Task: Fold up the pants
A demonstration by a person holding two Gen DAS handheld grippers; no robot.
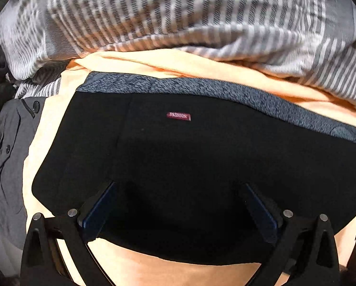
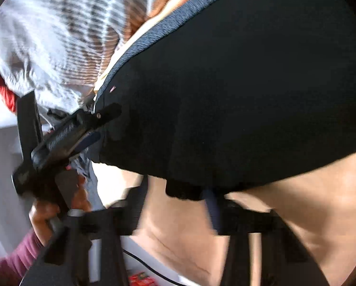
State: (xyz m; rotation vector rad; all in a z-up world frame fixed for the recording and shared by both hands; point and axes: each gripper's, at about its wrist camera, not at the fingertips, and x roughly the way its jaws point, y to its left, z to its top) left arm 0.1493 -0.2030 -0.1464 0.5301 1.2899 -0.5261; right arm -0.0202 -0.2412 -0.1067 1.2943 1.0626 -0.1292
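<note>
Black pants [image 1: 178,157] with a grey waistband [image 1: 201,88] and a small red label [image 1: 178,116] lie folded on an orange sheet [image 1: 154,62]. My left gripper [image 1: 180,209] is open, its two fingers spread wide over the near edge of the pants. In the right wrist view the same pants [image 2: 237,95] fill the upper right. My right gripper [image 2: 190,197] sits at the pants' near hem; its fingers are blurred and partly hidden by the cloth. The left gripper also shows there [image 2: 82,131], at the pants' left edge.
A grey and white striped blanket [image 1: 178,12] is bunched along the far side. A grey buttoned garment [image 1: 8,147] lies at the left. The person's hand [image 2: 46,214] holds the left gripper. The orange sheet [image 2: 297,214] extends to the right.
</note>
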